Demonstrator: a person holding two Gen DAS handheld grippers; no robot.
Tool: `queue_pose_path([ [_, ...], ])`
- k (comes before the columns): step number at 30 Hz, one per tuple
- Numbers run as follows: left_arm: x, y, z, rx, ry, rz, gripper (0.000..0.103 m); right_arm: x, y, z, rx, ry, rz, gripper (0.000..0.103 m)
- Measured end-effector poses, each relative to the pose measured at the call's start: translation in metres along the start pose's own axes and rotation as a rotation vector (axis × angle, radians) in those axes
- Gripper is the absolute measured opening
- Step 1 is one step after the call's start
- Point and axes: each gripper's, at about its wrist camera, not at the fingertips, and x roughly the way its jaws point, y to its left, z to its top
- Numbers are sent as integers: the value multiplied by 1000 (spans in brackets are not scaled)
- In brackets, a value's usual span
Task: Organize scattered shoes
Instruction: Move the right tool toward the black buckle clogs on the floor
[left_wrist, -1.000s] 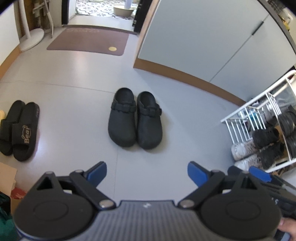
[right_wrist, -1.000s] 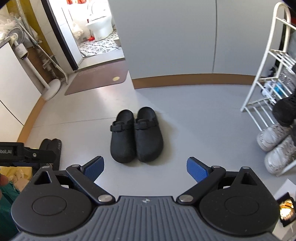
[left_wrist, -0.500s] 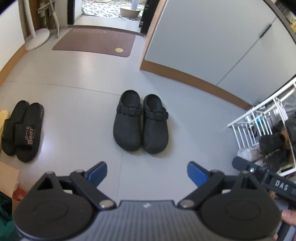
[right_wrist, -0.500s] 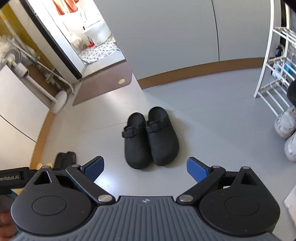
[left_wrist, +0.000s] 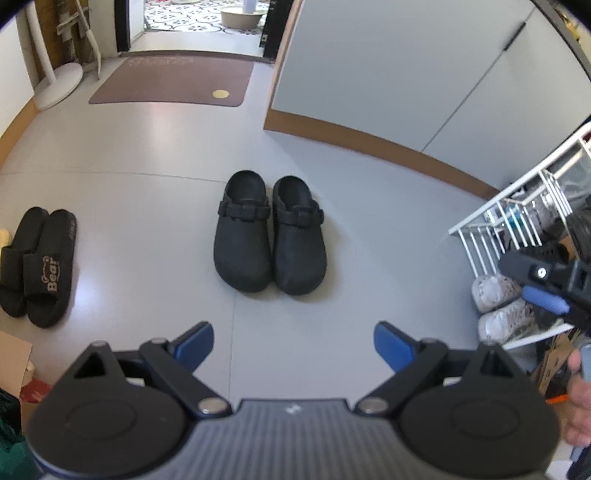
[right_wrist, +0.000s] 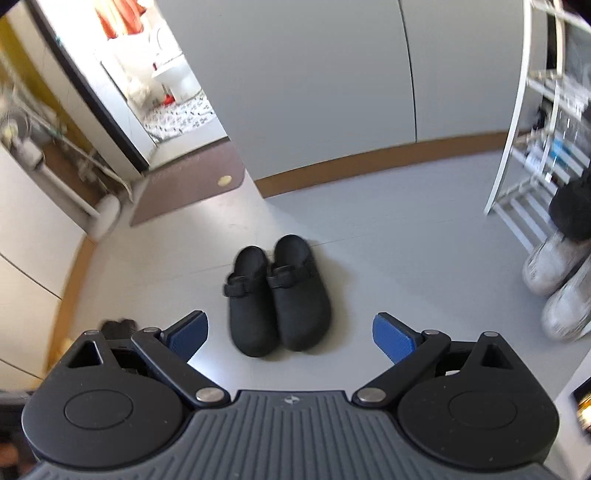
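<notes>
A pair of black clogs (left_wrist: 269, 236) (right_wrist: 279, 301) stands side by side on the grey floor, toes toward me. A pair of black slides (left_wrist: 37, 266) with "Bear" lettering lies at the left. My left gripper (left_wrist: 293, 345) hangs open above the floor, short of the clogs, with nothing between its blue pads. In its own view my right gripper (right_wrist: 290, 334) is open too, just short of the clogs' toes. It also shows at the right edge of the left wrist view as the right gripper (left_wrist: 546, 291), near the rack.
A white wire shoe rack (left_wrist: 517, 206) (right_wrist: 517, 155) stands at the right, with white sneakers (left_wrist: 498, 306) (right_wrist: 557, 280) under it. A brown mat (left_wrist: 173, 81) lies before an open doorway. Grey cabinet doors (right_wrist: 332, 92) rise behind the clogs. A cardboard box (left_wrist: 14, 358) sits at the lower left.
Both grippers have moved nearer the black clogs, which now look larger. The right gripper has swung left and come up into the left wrist view. Both stayed open.
</notes>
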Motion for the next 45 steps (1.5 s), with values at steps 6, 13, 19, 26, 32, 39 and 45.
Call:
queue_pose_path([
  [6,-2,-1,4,28,-11,27,95,27,8,-6,-106,24,3,99],
  [13,4,13,15,29,1,61,95,59,29,0,-219,10,-26,98],
  [19,15,27,23,9,9,57,95,102,37,5,-248,18,-14,97],
  [26,22,47,34,-75,-29,107,93,149,59,11,-294,37,48,97],
  [32,37,62,38,-108,-19,131,93,181,55,12,-264,61,107,97],
  [39,62,76,45,-136,-2,164,87,214,31,16,-209,102,164,97],
  [45,60,62,48,-76,20,128,87,245,16,19,-186,125,179,84],
])
